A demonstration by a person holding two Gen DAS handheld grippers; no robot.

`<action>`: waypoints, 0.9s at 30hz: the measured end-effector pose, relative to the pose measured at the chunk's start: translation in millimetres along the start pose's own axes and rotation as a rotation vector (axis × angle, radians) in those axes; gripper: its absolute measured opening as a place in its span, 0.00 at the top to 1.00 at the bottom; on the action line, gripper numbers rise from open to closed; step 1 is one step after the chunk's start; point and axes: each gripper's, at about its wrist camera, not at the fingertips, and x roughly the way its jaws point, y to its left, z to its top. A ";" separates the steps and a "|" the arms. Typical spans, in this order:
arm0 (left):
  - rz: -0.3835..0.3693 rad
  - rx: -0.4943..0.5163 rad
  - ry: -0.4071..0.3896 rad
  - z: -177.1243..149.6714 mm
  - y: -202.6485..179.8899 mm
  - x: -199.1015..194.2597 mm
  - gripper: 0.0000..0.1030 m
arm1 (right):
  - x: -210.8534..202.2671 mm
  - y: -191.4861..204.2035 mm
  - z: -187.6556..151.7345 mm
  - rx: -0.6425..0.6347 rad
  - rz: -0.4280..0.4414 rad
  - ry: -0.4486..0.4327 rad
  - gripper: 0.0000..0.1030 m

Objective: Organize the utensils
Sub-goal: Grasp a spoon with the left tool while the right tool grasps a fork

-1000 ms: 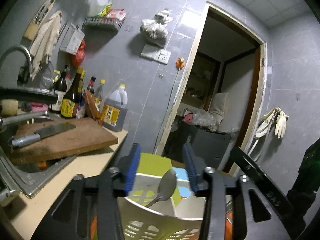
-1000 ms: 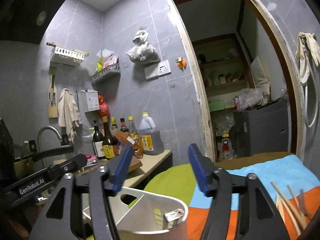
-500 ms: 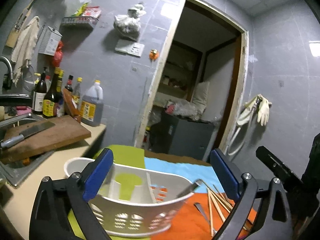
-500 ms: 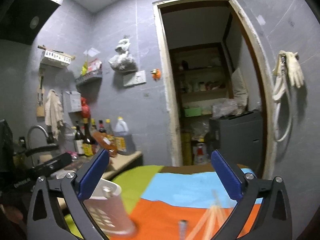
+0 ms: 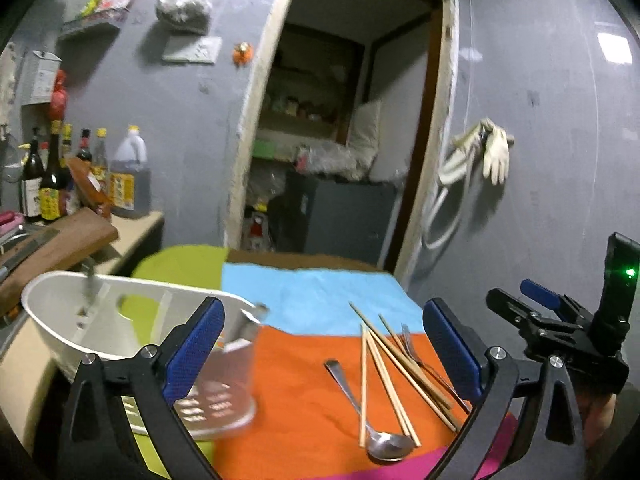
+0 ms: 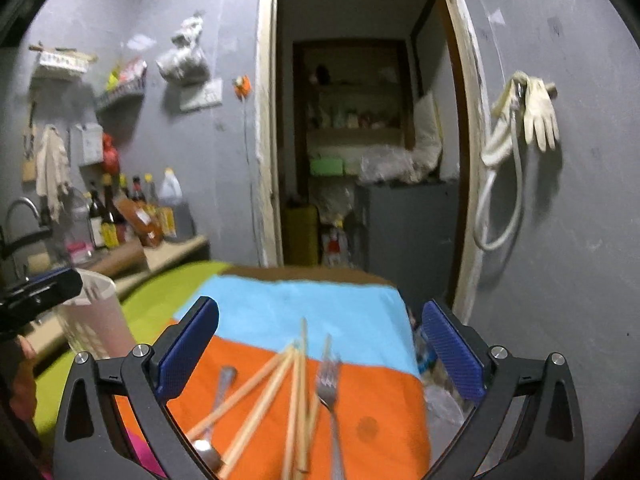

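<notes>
Stood between pickups: both tools empty, utensils waiting on the cloth. Left gripper (image 5: 320,354) gaped near its widest, blue pads (image 5: 194,350) well apart, nothing between them. Right gripper (image 6: 320,354) likewise spread to the full and held nothing; pointed over the loose pile.

Saw the white caddy (image 5: 60,332) at the left on the green part of the cloth (image 5: 320,392), just beside the counter, with at least 1 metal handle poking above its rim. Counted on the orange panel a bundle of wooden chopsticks (image 5: 384,364), 1 spoon (image 5: 360,408) with its bowl toward the camera, and 1 fork (image 5: 420,356) at the right of the bundle, partly under it or touching it; could not tell which. Blurred in the right wrist view, so could not count the chopsticks (image 6: 280,396) or tell how the fork (image 6: 330,384) lay there.

Judged the sorting partly done. Called next for lowering 1 tool over a single piece, probably the fork or spoon, closing across its handle, then carrying it left to a caddy compartment. Risked dragging neighbouring sticks along.
</notes>
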 end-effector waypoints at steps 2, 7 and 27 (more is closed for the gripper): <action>-0.003 0.004 0.036 -4.9 -7.3 10.5 0.05 | 6.1 -8.8 -6.9 0.003 -0.011 0.044 0.01; 0.005 0.034 0.109 -18.4 -22.6 30.3 0.06 | 20.7 -28.2 -23.5 0.025 -0.011 0.159 0.19; 0.039 0.007 0.517 -64.9 -17.8 138.7 0.77 | 82.4 -36.8 -63.0 0.050 0.113 0.510 0.64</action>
